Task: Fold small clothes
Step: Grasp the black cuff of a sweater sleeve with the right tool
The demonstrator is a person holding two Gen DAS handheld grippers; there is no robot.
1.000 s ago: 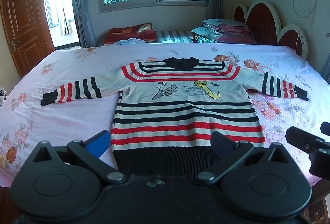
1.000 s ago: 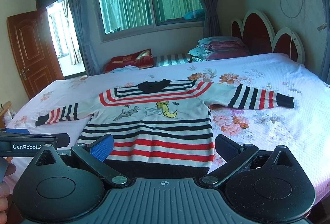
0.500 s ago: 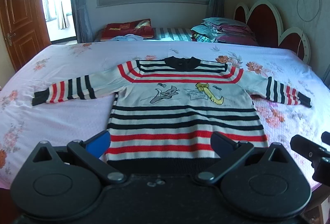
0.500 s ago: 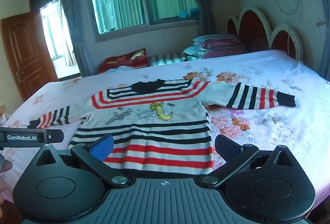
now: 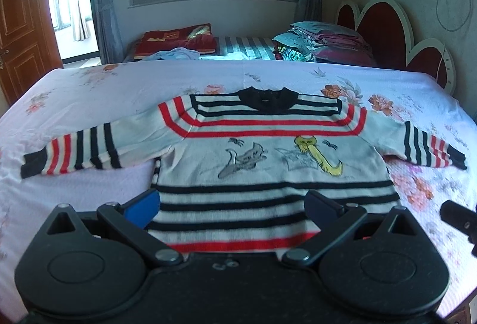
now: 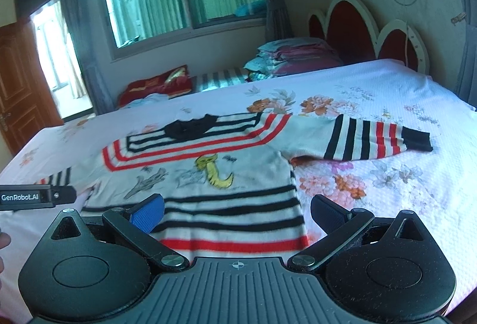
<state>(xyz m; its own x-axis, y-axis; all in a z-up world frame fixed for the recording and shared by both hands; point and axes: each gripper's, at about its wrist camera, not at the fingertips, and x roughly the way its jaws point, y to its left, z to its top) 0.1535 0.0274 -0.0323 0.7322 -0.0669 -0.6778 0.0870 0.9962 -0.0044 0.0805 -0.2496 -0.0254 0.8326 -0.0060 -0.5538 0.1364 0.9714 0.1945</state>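
Note:
A small striped sweater with a black collar, cat pictures and red, black and white stripes lies flat, front up, on the bed, both sleeves spread out. It also shows in the right wrist view. My left gripper is open and empty above the sweater's lower left part. My right gripper is open and empty above its lower right part. The right sleeve lies out to the right, the left sleeve to the left. The hem is hidden behind the gripper bodies.
The bed has a pink floral sheet. A stack of folded bedding and a red cushion lie beyond its far edge. The red headboard is at the right, a wooden door at the left.
Both grippers have moved forward over the sweater, so it looks closer and its hem has slipped under them. Both stay open. The sweater has not moved.

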